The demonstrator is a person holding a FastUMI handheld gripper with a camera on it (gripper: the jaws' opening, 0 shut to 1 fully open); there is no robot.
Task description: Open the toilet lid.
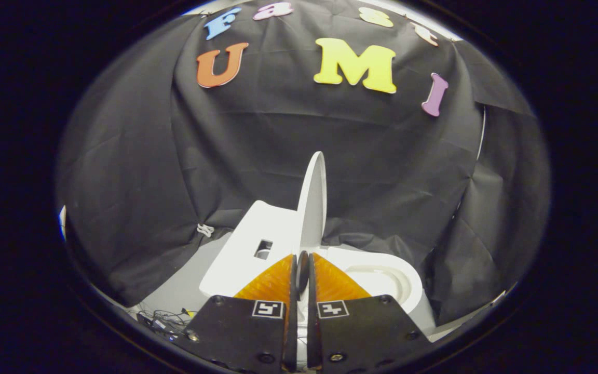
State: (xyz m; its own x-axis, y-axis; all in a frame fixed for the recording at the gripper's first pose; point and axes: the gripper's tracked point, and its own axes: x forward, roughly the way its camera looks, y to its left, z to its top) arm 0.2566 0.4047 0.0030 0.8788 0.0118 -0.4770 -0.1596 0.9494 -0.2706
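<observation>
Tongs pinched on the lower edge of the one toilet lid, standing upright between them. One toilet beyond, its base partly hidden.

White toilet lid raised upright, edge pinched between claw fingers.

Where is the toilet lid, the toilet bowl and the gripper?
toilet lid (313,205): gripper view, its raised white edge.
toilet bowl (382,272): gripper view, the seat rim beyond the fingers.
gripper (302,267): gripper view, fingertips pinching the lid's edge.
</observation>
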